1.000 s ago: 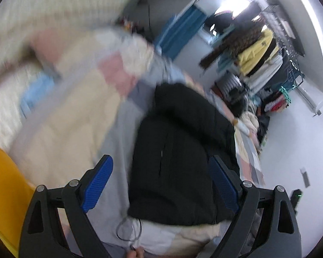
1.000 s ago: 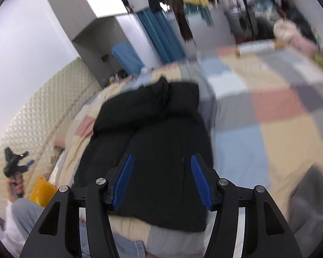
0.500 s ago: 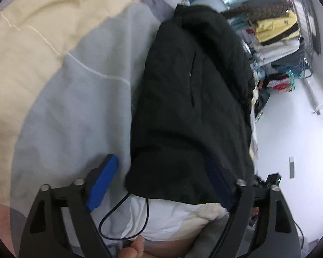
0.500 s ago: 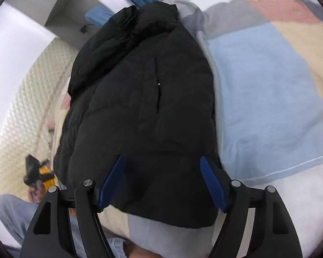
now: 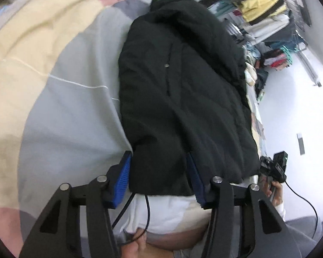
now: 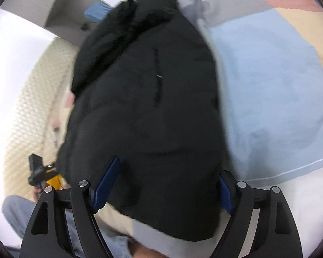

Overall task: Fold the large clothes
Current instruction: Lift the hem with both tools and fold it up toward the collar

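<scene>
Both tools, left (image 5: 159, 172) and right (image 6: 168, 182), straddle the black jacket's (image 5: 183, 81) hem, jaws apart.

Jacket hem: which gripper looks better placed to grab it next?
Left, probably. The left gripper has narrowed its jaws around a corner of the jacket hem, pads against the cloth. The right gripper straddles the hem with its jaws spread far wider.

Soft daylight, motion blur, fisheye warping
</scene>
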`<state>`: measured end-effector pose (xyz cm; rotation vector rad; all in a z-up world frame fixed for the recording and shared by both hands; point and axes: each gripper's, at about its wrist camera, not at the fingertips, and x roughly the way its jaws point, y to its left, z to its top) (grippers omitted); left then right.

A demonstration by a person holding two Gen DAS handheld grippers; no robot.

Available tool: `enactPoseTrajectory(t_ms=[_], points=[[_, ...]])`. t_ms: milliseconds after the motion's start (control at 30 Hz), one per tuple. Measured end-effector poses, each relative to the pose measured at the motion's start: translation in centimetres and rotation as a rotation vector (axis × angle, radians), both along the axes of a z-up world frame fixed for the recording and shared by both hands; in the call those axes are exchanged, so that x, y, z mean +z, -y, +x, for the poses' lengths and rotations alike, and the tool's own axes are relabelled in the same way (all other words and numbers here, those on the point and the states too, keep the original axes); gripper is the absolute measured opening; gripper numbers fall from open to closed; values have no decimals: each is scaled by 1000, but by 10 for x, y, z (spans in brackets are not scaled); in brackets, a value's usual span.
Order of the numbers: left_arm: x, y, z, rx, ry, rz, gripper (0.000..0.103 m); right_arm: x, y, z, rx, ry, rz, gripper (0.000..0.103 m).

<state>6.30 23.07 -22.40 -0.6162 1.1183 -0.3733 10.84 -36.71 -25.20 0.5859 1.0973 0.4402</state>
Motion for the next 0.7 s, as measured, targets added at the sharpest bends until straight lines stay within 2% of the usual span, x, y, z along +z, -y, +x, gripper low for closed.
enactPoseTrajectory(t_ms=[67,133,200,300,367,433,467,600,700], points=[[9,-2,-5,-14,23,-15,48,7,-1,-2,14,25,22,81],[16,-3,-8,-32,57,-75,47,9,-3,-2,31,39,32,81],[18,-1,-5,-45,71,-46,47,9,-5,-3,45,52,45,81],[-2,0,10,-30,17,-20,47,0,-3,0,51,39,44,82],[-18,2,20,-9,-37,24,47,-5,-8,5,61,20,28,82],[-36,3,28,1,-100,27,57,-10,-17,11,71,-3,-19,82],[-43,3,30,7,-122,30,68,-15,-18,13,75,-19,-41,82],[-55,0,34,51,-132,-39,72,-32,-21,18,84,-68,-9,82],[-42,10,34,6,-83,-128,70,-21,-29,20,110,-32,52,82]])
